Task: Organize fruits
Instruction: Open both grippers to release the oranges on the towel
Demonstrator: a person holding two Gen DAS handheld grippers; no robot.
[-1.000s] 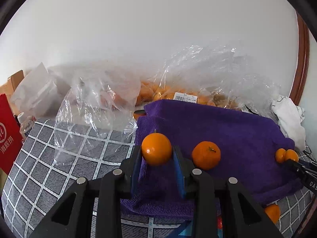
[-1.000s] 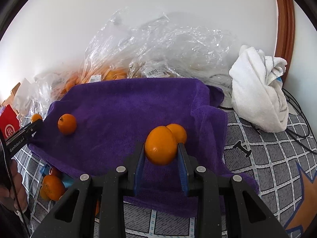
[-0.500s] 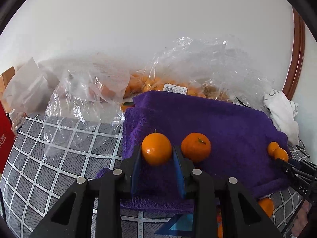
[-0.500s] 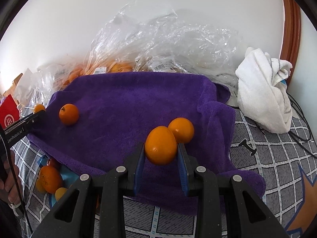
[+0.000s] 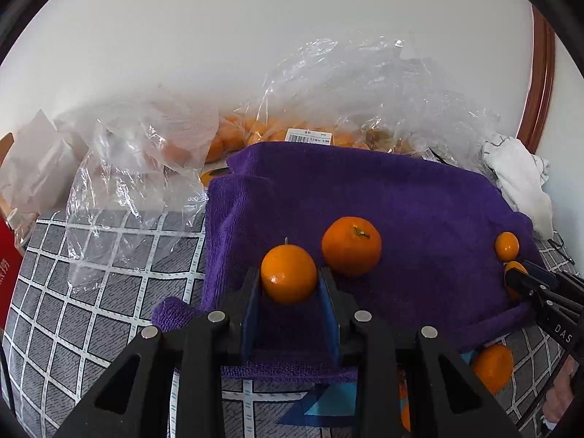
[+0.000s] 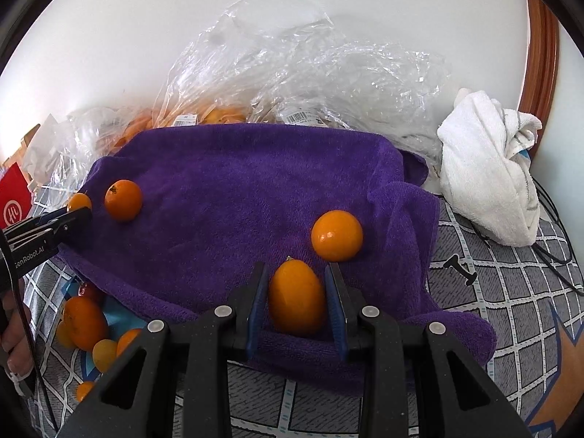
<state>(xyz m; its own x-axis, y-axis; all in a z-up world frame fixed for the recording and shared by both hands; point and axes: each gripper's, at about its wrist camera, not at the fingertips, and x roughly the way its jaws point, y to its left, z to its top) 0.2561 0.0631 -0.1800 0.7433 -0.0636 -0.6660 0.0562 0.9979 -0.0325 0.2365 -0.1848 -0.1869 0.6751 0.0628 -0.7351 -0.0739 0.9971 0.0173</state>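
My left gripper (image 5: 289, 273) is shut on a round orange (image 5: 288, 272) over the near left part of a purple towel (image 5: 419, 211). A second orange (image 5: 351, 246) lies on the towel just right of it. My right gripper (image 6: 296, 270) is shut on an oval orange fruit (image 6: 297, 297) above the towel's (image 6: 237, 189) near edge. A round orange (image 6: 337, 235) rests on the towel just beyond it to the right. Each gripper shows at the edge of the other's view, the left gripper (image 6: 78, 219) and the right gripper (image 5: 514, 277).
Clear plastic bags (image 6: 310, 73) with several oranges are heaped against the wall behind the towel. A white cloth (image 6: 489, 168) lies at the right, with black cables beside it. Several loose oranges (image 6: 85, 323) sit on blue paper at the towel's front. A red packet (image 6: 14, 197) is at the left.
The left gripper has turned a little, so the towel and its loose orange now sit higher and further left in its view. Both grippers still hold their fruit; the right has barely moved.
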